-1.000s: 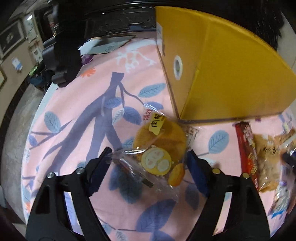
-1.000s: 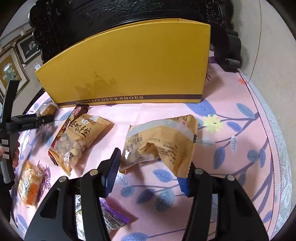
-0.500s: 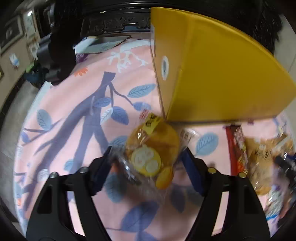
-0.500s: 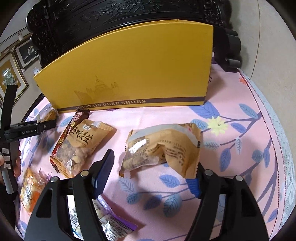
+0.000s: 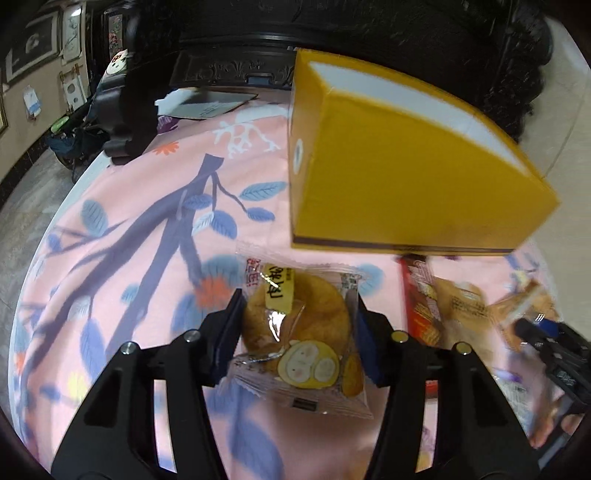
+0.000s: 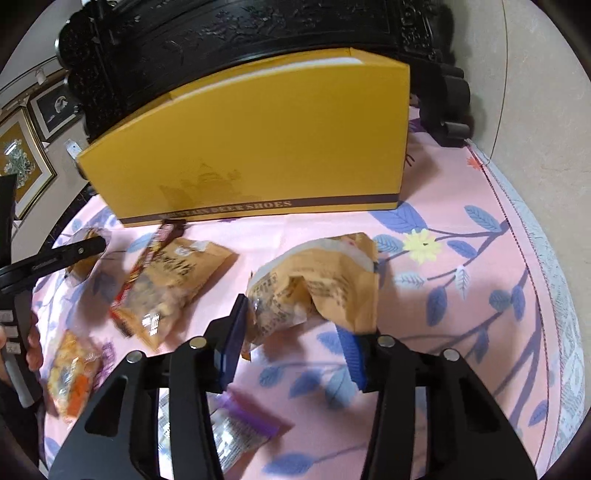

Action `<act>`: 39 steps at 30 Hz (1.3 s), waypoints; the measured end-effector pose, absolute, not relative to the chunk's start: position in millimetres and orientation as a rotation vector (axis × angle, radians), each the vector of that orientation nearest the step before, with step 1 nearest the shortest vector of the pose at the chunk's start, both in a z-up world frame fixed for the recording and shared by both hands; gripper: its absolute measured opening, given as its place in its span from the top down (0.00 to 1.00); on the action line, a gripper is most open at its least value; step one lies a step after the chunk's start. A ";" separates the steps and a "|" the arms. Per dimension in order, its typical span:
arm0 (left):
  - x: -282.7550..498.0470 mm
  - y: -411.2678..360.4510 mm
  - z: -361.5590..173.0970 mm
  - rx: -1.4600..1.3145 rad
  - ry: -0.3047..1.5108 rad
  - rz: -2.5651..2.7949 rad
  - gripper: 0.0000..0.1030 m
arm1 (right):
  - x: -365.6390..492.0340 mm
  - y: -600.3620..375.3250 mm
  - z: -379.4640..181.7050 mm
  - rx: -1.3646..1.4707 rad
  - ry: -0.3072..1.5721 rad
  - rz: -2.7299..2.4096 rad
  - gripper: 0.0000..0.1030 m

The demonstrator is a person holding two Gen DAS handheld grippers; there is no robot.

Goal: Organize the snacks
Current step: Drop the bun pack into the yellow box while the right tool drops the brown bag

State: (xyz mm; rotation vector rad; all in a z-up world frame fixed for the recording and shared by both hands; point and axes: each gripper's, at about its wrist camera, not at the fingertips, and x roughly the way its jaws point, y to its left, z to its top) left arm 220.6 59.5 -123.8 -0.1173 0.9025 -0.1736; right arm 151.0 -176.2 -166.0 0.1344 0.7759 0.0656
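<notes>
Biggest thing going is the pink tablecloth [image 6: 461, 206] with its blue leaf and branch print, filling most of both views. On it stands the yellow shoebox [image 6: 258, 147], open at the top, taking up the upper middle of the right wrist view and the upper right of the left wrist view, with dark carved furniture [image 6: 240, 33] right behind it.

Then the snacks. In the right wrist view a crumpled tan snack bag [image 6: 321, 280] sits lower centre, between the fingers of the right gripper [image 6: 291, 343] — the jaws are closing and both blue pads look pressed into the bag's sides. Left of it a peanut bag [image 6: 173, 280] lies flat on the cloth, its top end near the box's bottom edge. There's an orange snack pack [image 6: 72, 376] at the lower left and a purple-edged packet [image 6: 240, 428] at the bottom, partly under the gripper body.

In the left wrist view the left gripper [image 5: 297, 332] has a clear-wrapped bun [image 5: 295, 332] with a yellow label between its fingers, lower centre of the frame, just below the box's near corner. Jaws are closing here too, pads squeezing the wrapper on both sides.
</notes>
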 end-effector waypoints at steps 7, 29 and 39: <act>168.7 36.2 -84.1 -0.138 0.876 -0.207 0.46 | 122.7 -166.3 -150.5 0.139 0.752 0.069 0.66; 140.6 7.4 -71.4 -0.127 0.869 -0.295 0.46 | 194.1 -152.6 -173.3 0.167 0.870 -0.006 0.58; 142.4 17.0 -68.8 -0.146 0.862 -0.295 0.46 | 143.3 -152.6 -136.9 0.135 0.734 0.017 0.68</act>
